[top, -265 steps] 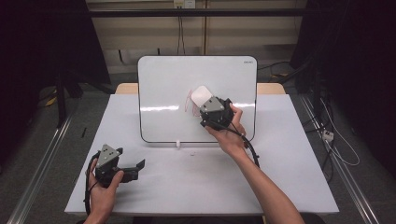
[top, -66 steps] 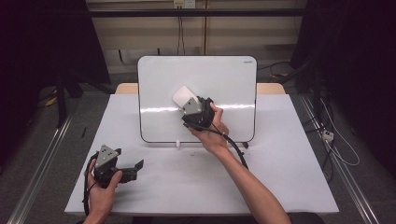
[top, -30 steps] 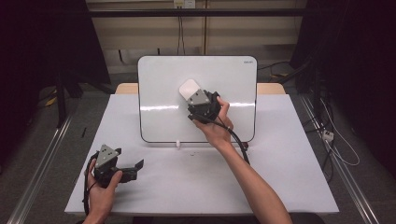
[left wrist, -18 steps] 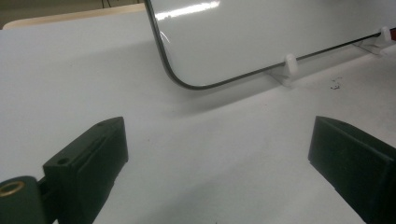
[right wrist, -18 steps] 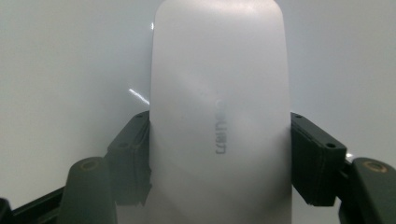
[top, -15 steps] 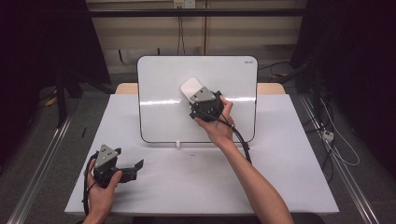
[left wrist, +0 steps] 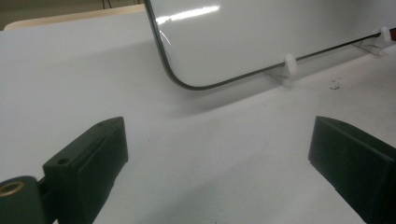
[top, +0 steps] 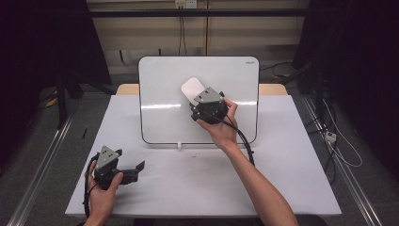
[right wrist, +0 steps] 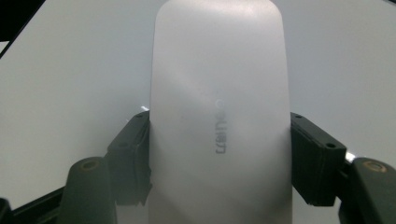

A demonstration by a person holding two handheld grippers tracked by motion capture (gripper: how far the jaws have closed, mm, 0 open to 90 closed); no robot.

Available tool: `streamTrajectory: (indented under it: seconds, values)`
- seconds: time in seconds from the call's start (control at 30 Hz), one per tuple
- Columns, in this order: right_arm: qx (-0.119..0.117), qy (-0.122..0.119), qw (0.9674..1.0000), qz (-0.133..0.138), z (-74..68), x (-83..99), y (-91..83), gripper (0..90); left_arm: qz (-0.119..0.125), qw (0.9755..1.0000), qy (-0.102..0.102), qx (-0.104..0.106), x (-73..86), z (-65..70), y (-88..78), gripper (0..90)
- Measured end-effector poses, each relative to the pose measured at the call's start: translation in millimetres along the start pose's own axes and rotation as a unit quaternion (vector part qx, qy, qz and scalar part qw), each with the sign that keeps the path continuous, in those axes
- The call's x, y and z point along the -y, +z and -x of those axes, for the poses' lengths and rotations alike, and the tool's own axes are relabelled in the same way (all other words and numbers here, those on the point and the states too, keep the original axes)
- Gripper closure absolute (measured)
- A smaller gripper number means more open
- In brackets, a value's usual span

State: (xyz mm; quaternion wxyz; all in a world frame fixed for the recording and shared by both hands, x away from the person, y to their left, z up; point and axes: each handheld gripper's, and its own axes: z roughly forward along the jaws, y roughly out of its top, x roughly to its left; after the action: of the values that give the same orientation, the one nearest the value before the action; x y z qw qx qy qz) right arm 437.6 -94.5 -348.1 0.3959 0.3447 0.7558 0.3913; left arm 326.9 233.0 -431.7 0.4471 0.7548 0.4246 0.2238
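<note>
A white whiteboard (top: 164, 89) with a dark rim stands upright on small feet at the back of the table. My right gripper (top: 196, 100) is shut on a white eraser (top: 192, 88) and holds it against the board's middle. In the right gripper view the eraser (right wrist: 219, 112) sits between both pads, its flat back toward the camera. My left gripper (top: 136, 169) rests open on the table at the front left. Its jaws stand wide apart with nothing between them, and the board's lower corner (left wrist: 187, 81) lies ahead.
The white table (top: 291, 165) stretches in front of the board. A clear plastic foot (left wrist: 287, 67) props the board's lower edge. Cables and dark curtains lie beyond the table.
My right gripper has carried the eraser slightly right and up across the board. The left gripper has stayed put.
</note>
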Motion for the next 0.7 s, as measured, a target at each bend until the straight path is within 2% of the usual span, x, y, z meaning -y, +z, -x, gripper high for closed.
streamTrajectory:
  seconds: [0.4,0.47,0.7]
  values:
    - [-0.01,0.029,0.9995,0.007,10.6,8.2,-7.6,32.1,-0.001,1.0,0.0,0.001,1.0,-1.0,1.0,4.7]
    - [-0.009,0.029,0.9995,0.009,12.9,8.4,-9.2,32.0,-0.002,1.0,0.005,0.001,0.0,-1.4,1.7,4.7]
    - [-0.011,0.027,0.9996,0.007,17.5,9.9,-16.7,32.1,-0.006,1.0,-0.003,0.002,0.7,-3.3,3.0,4.7]
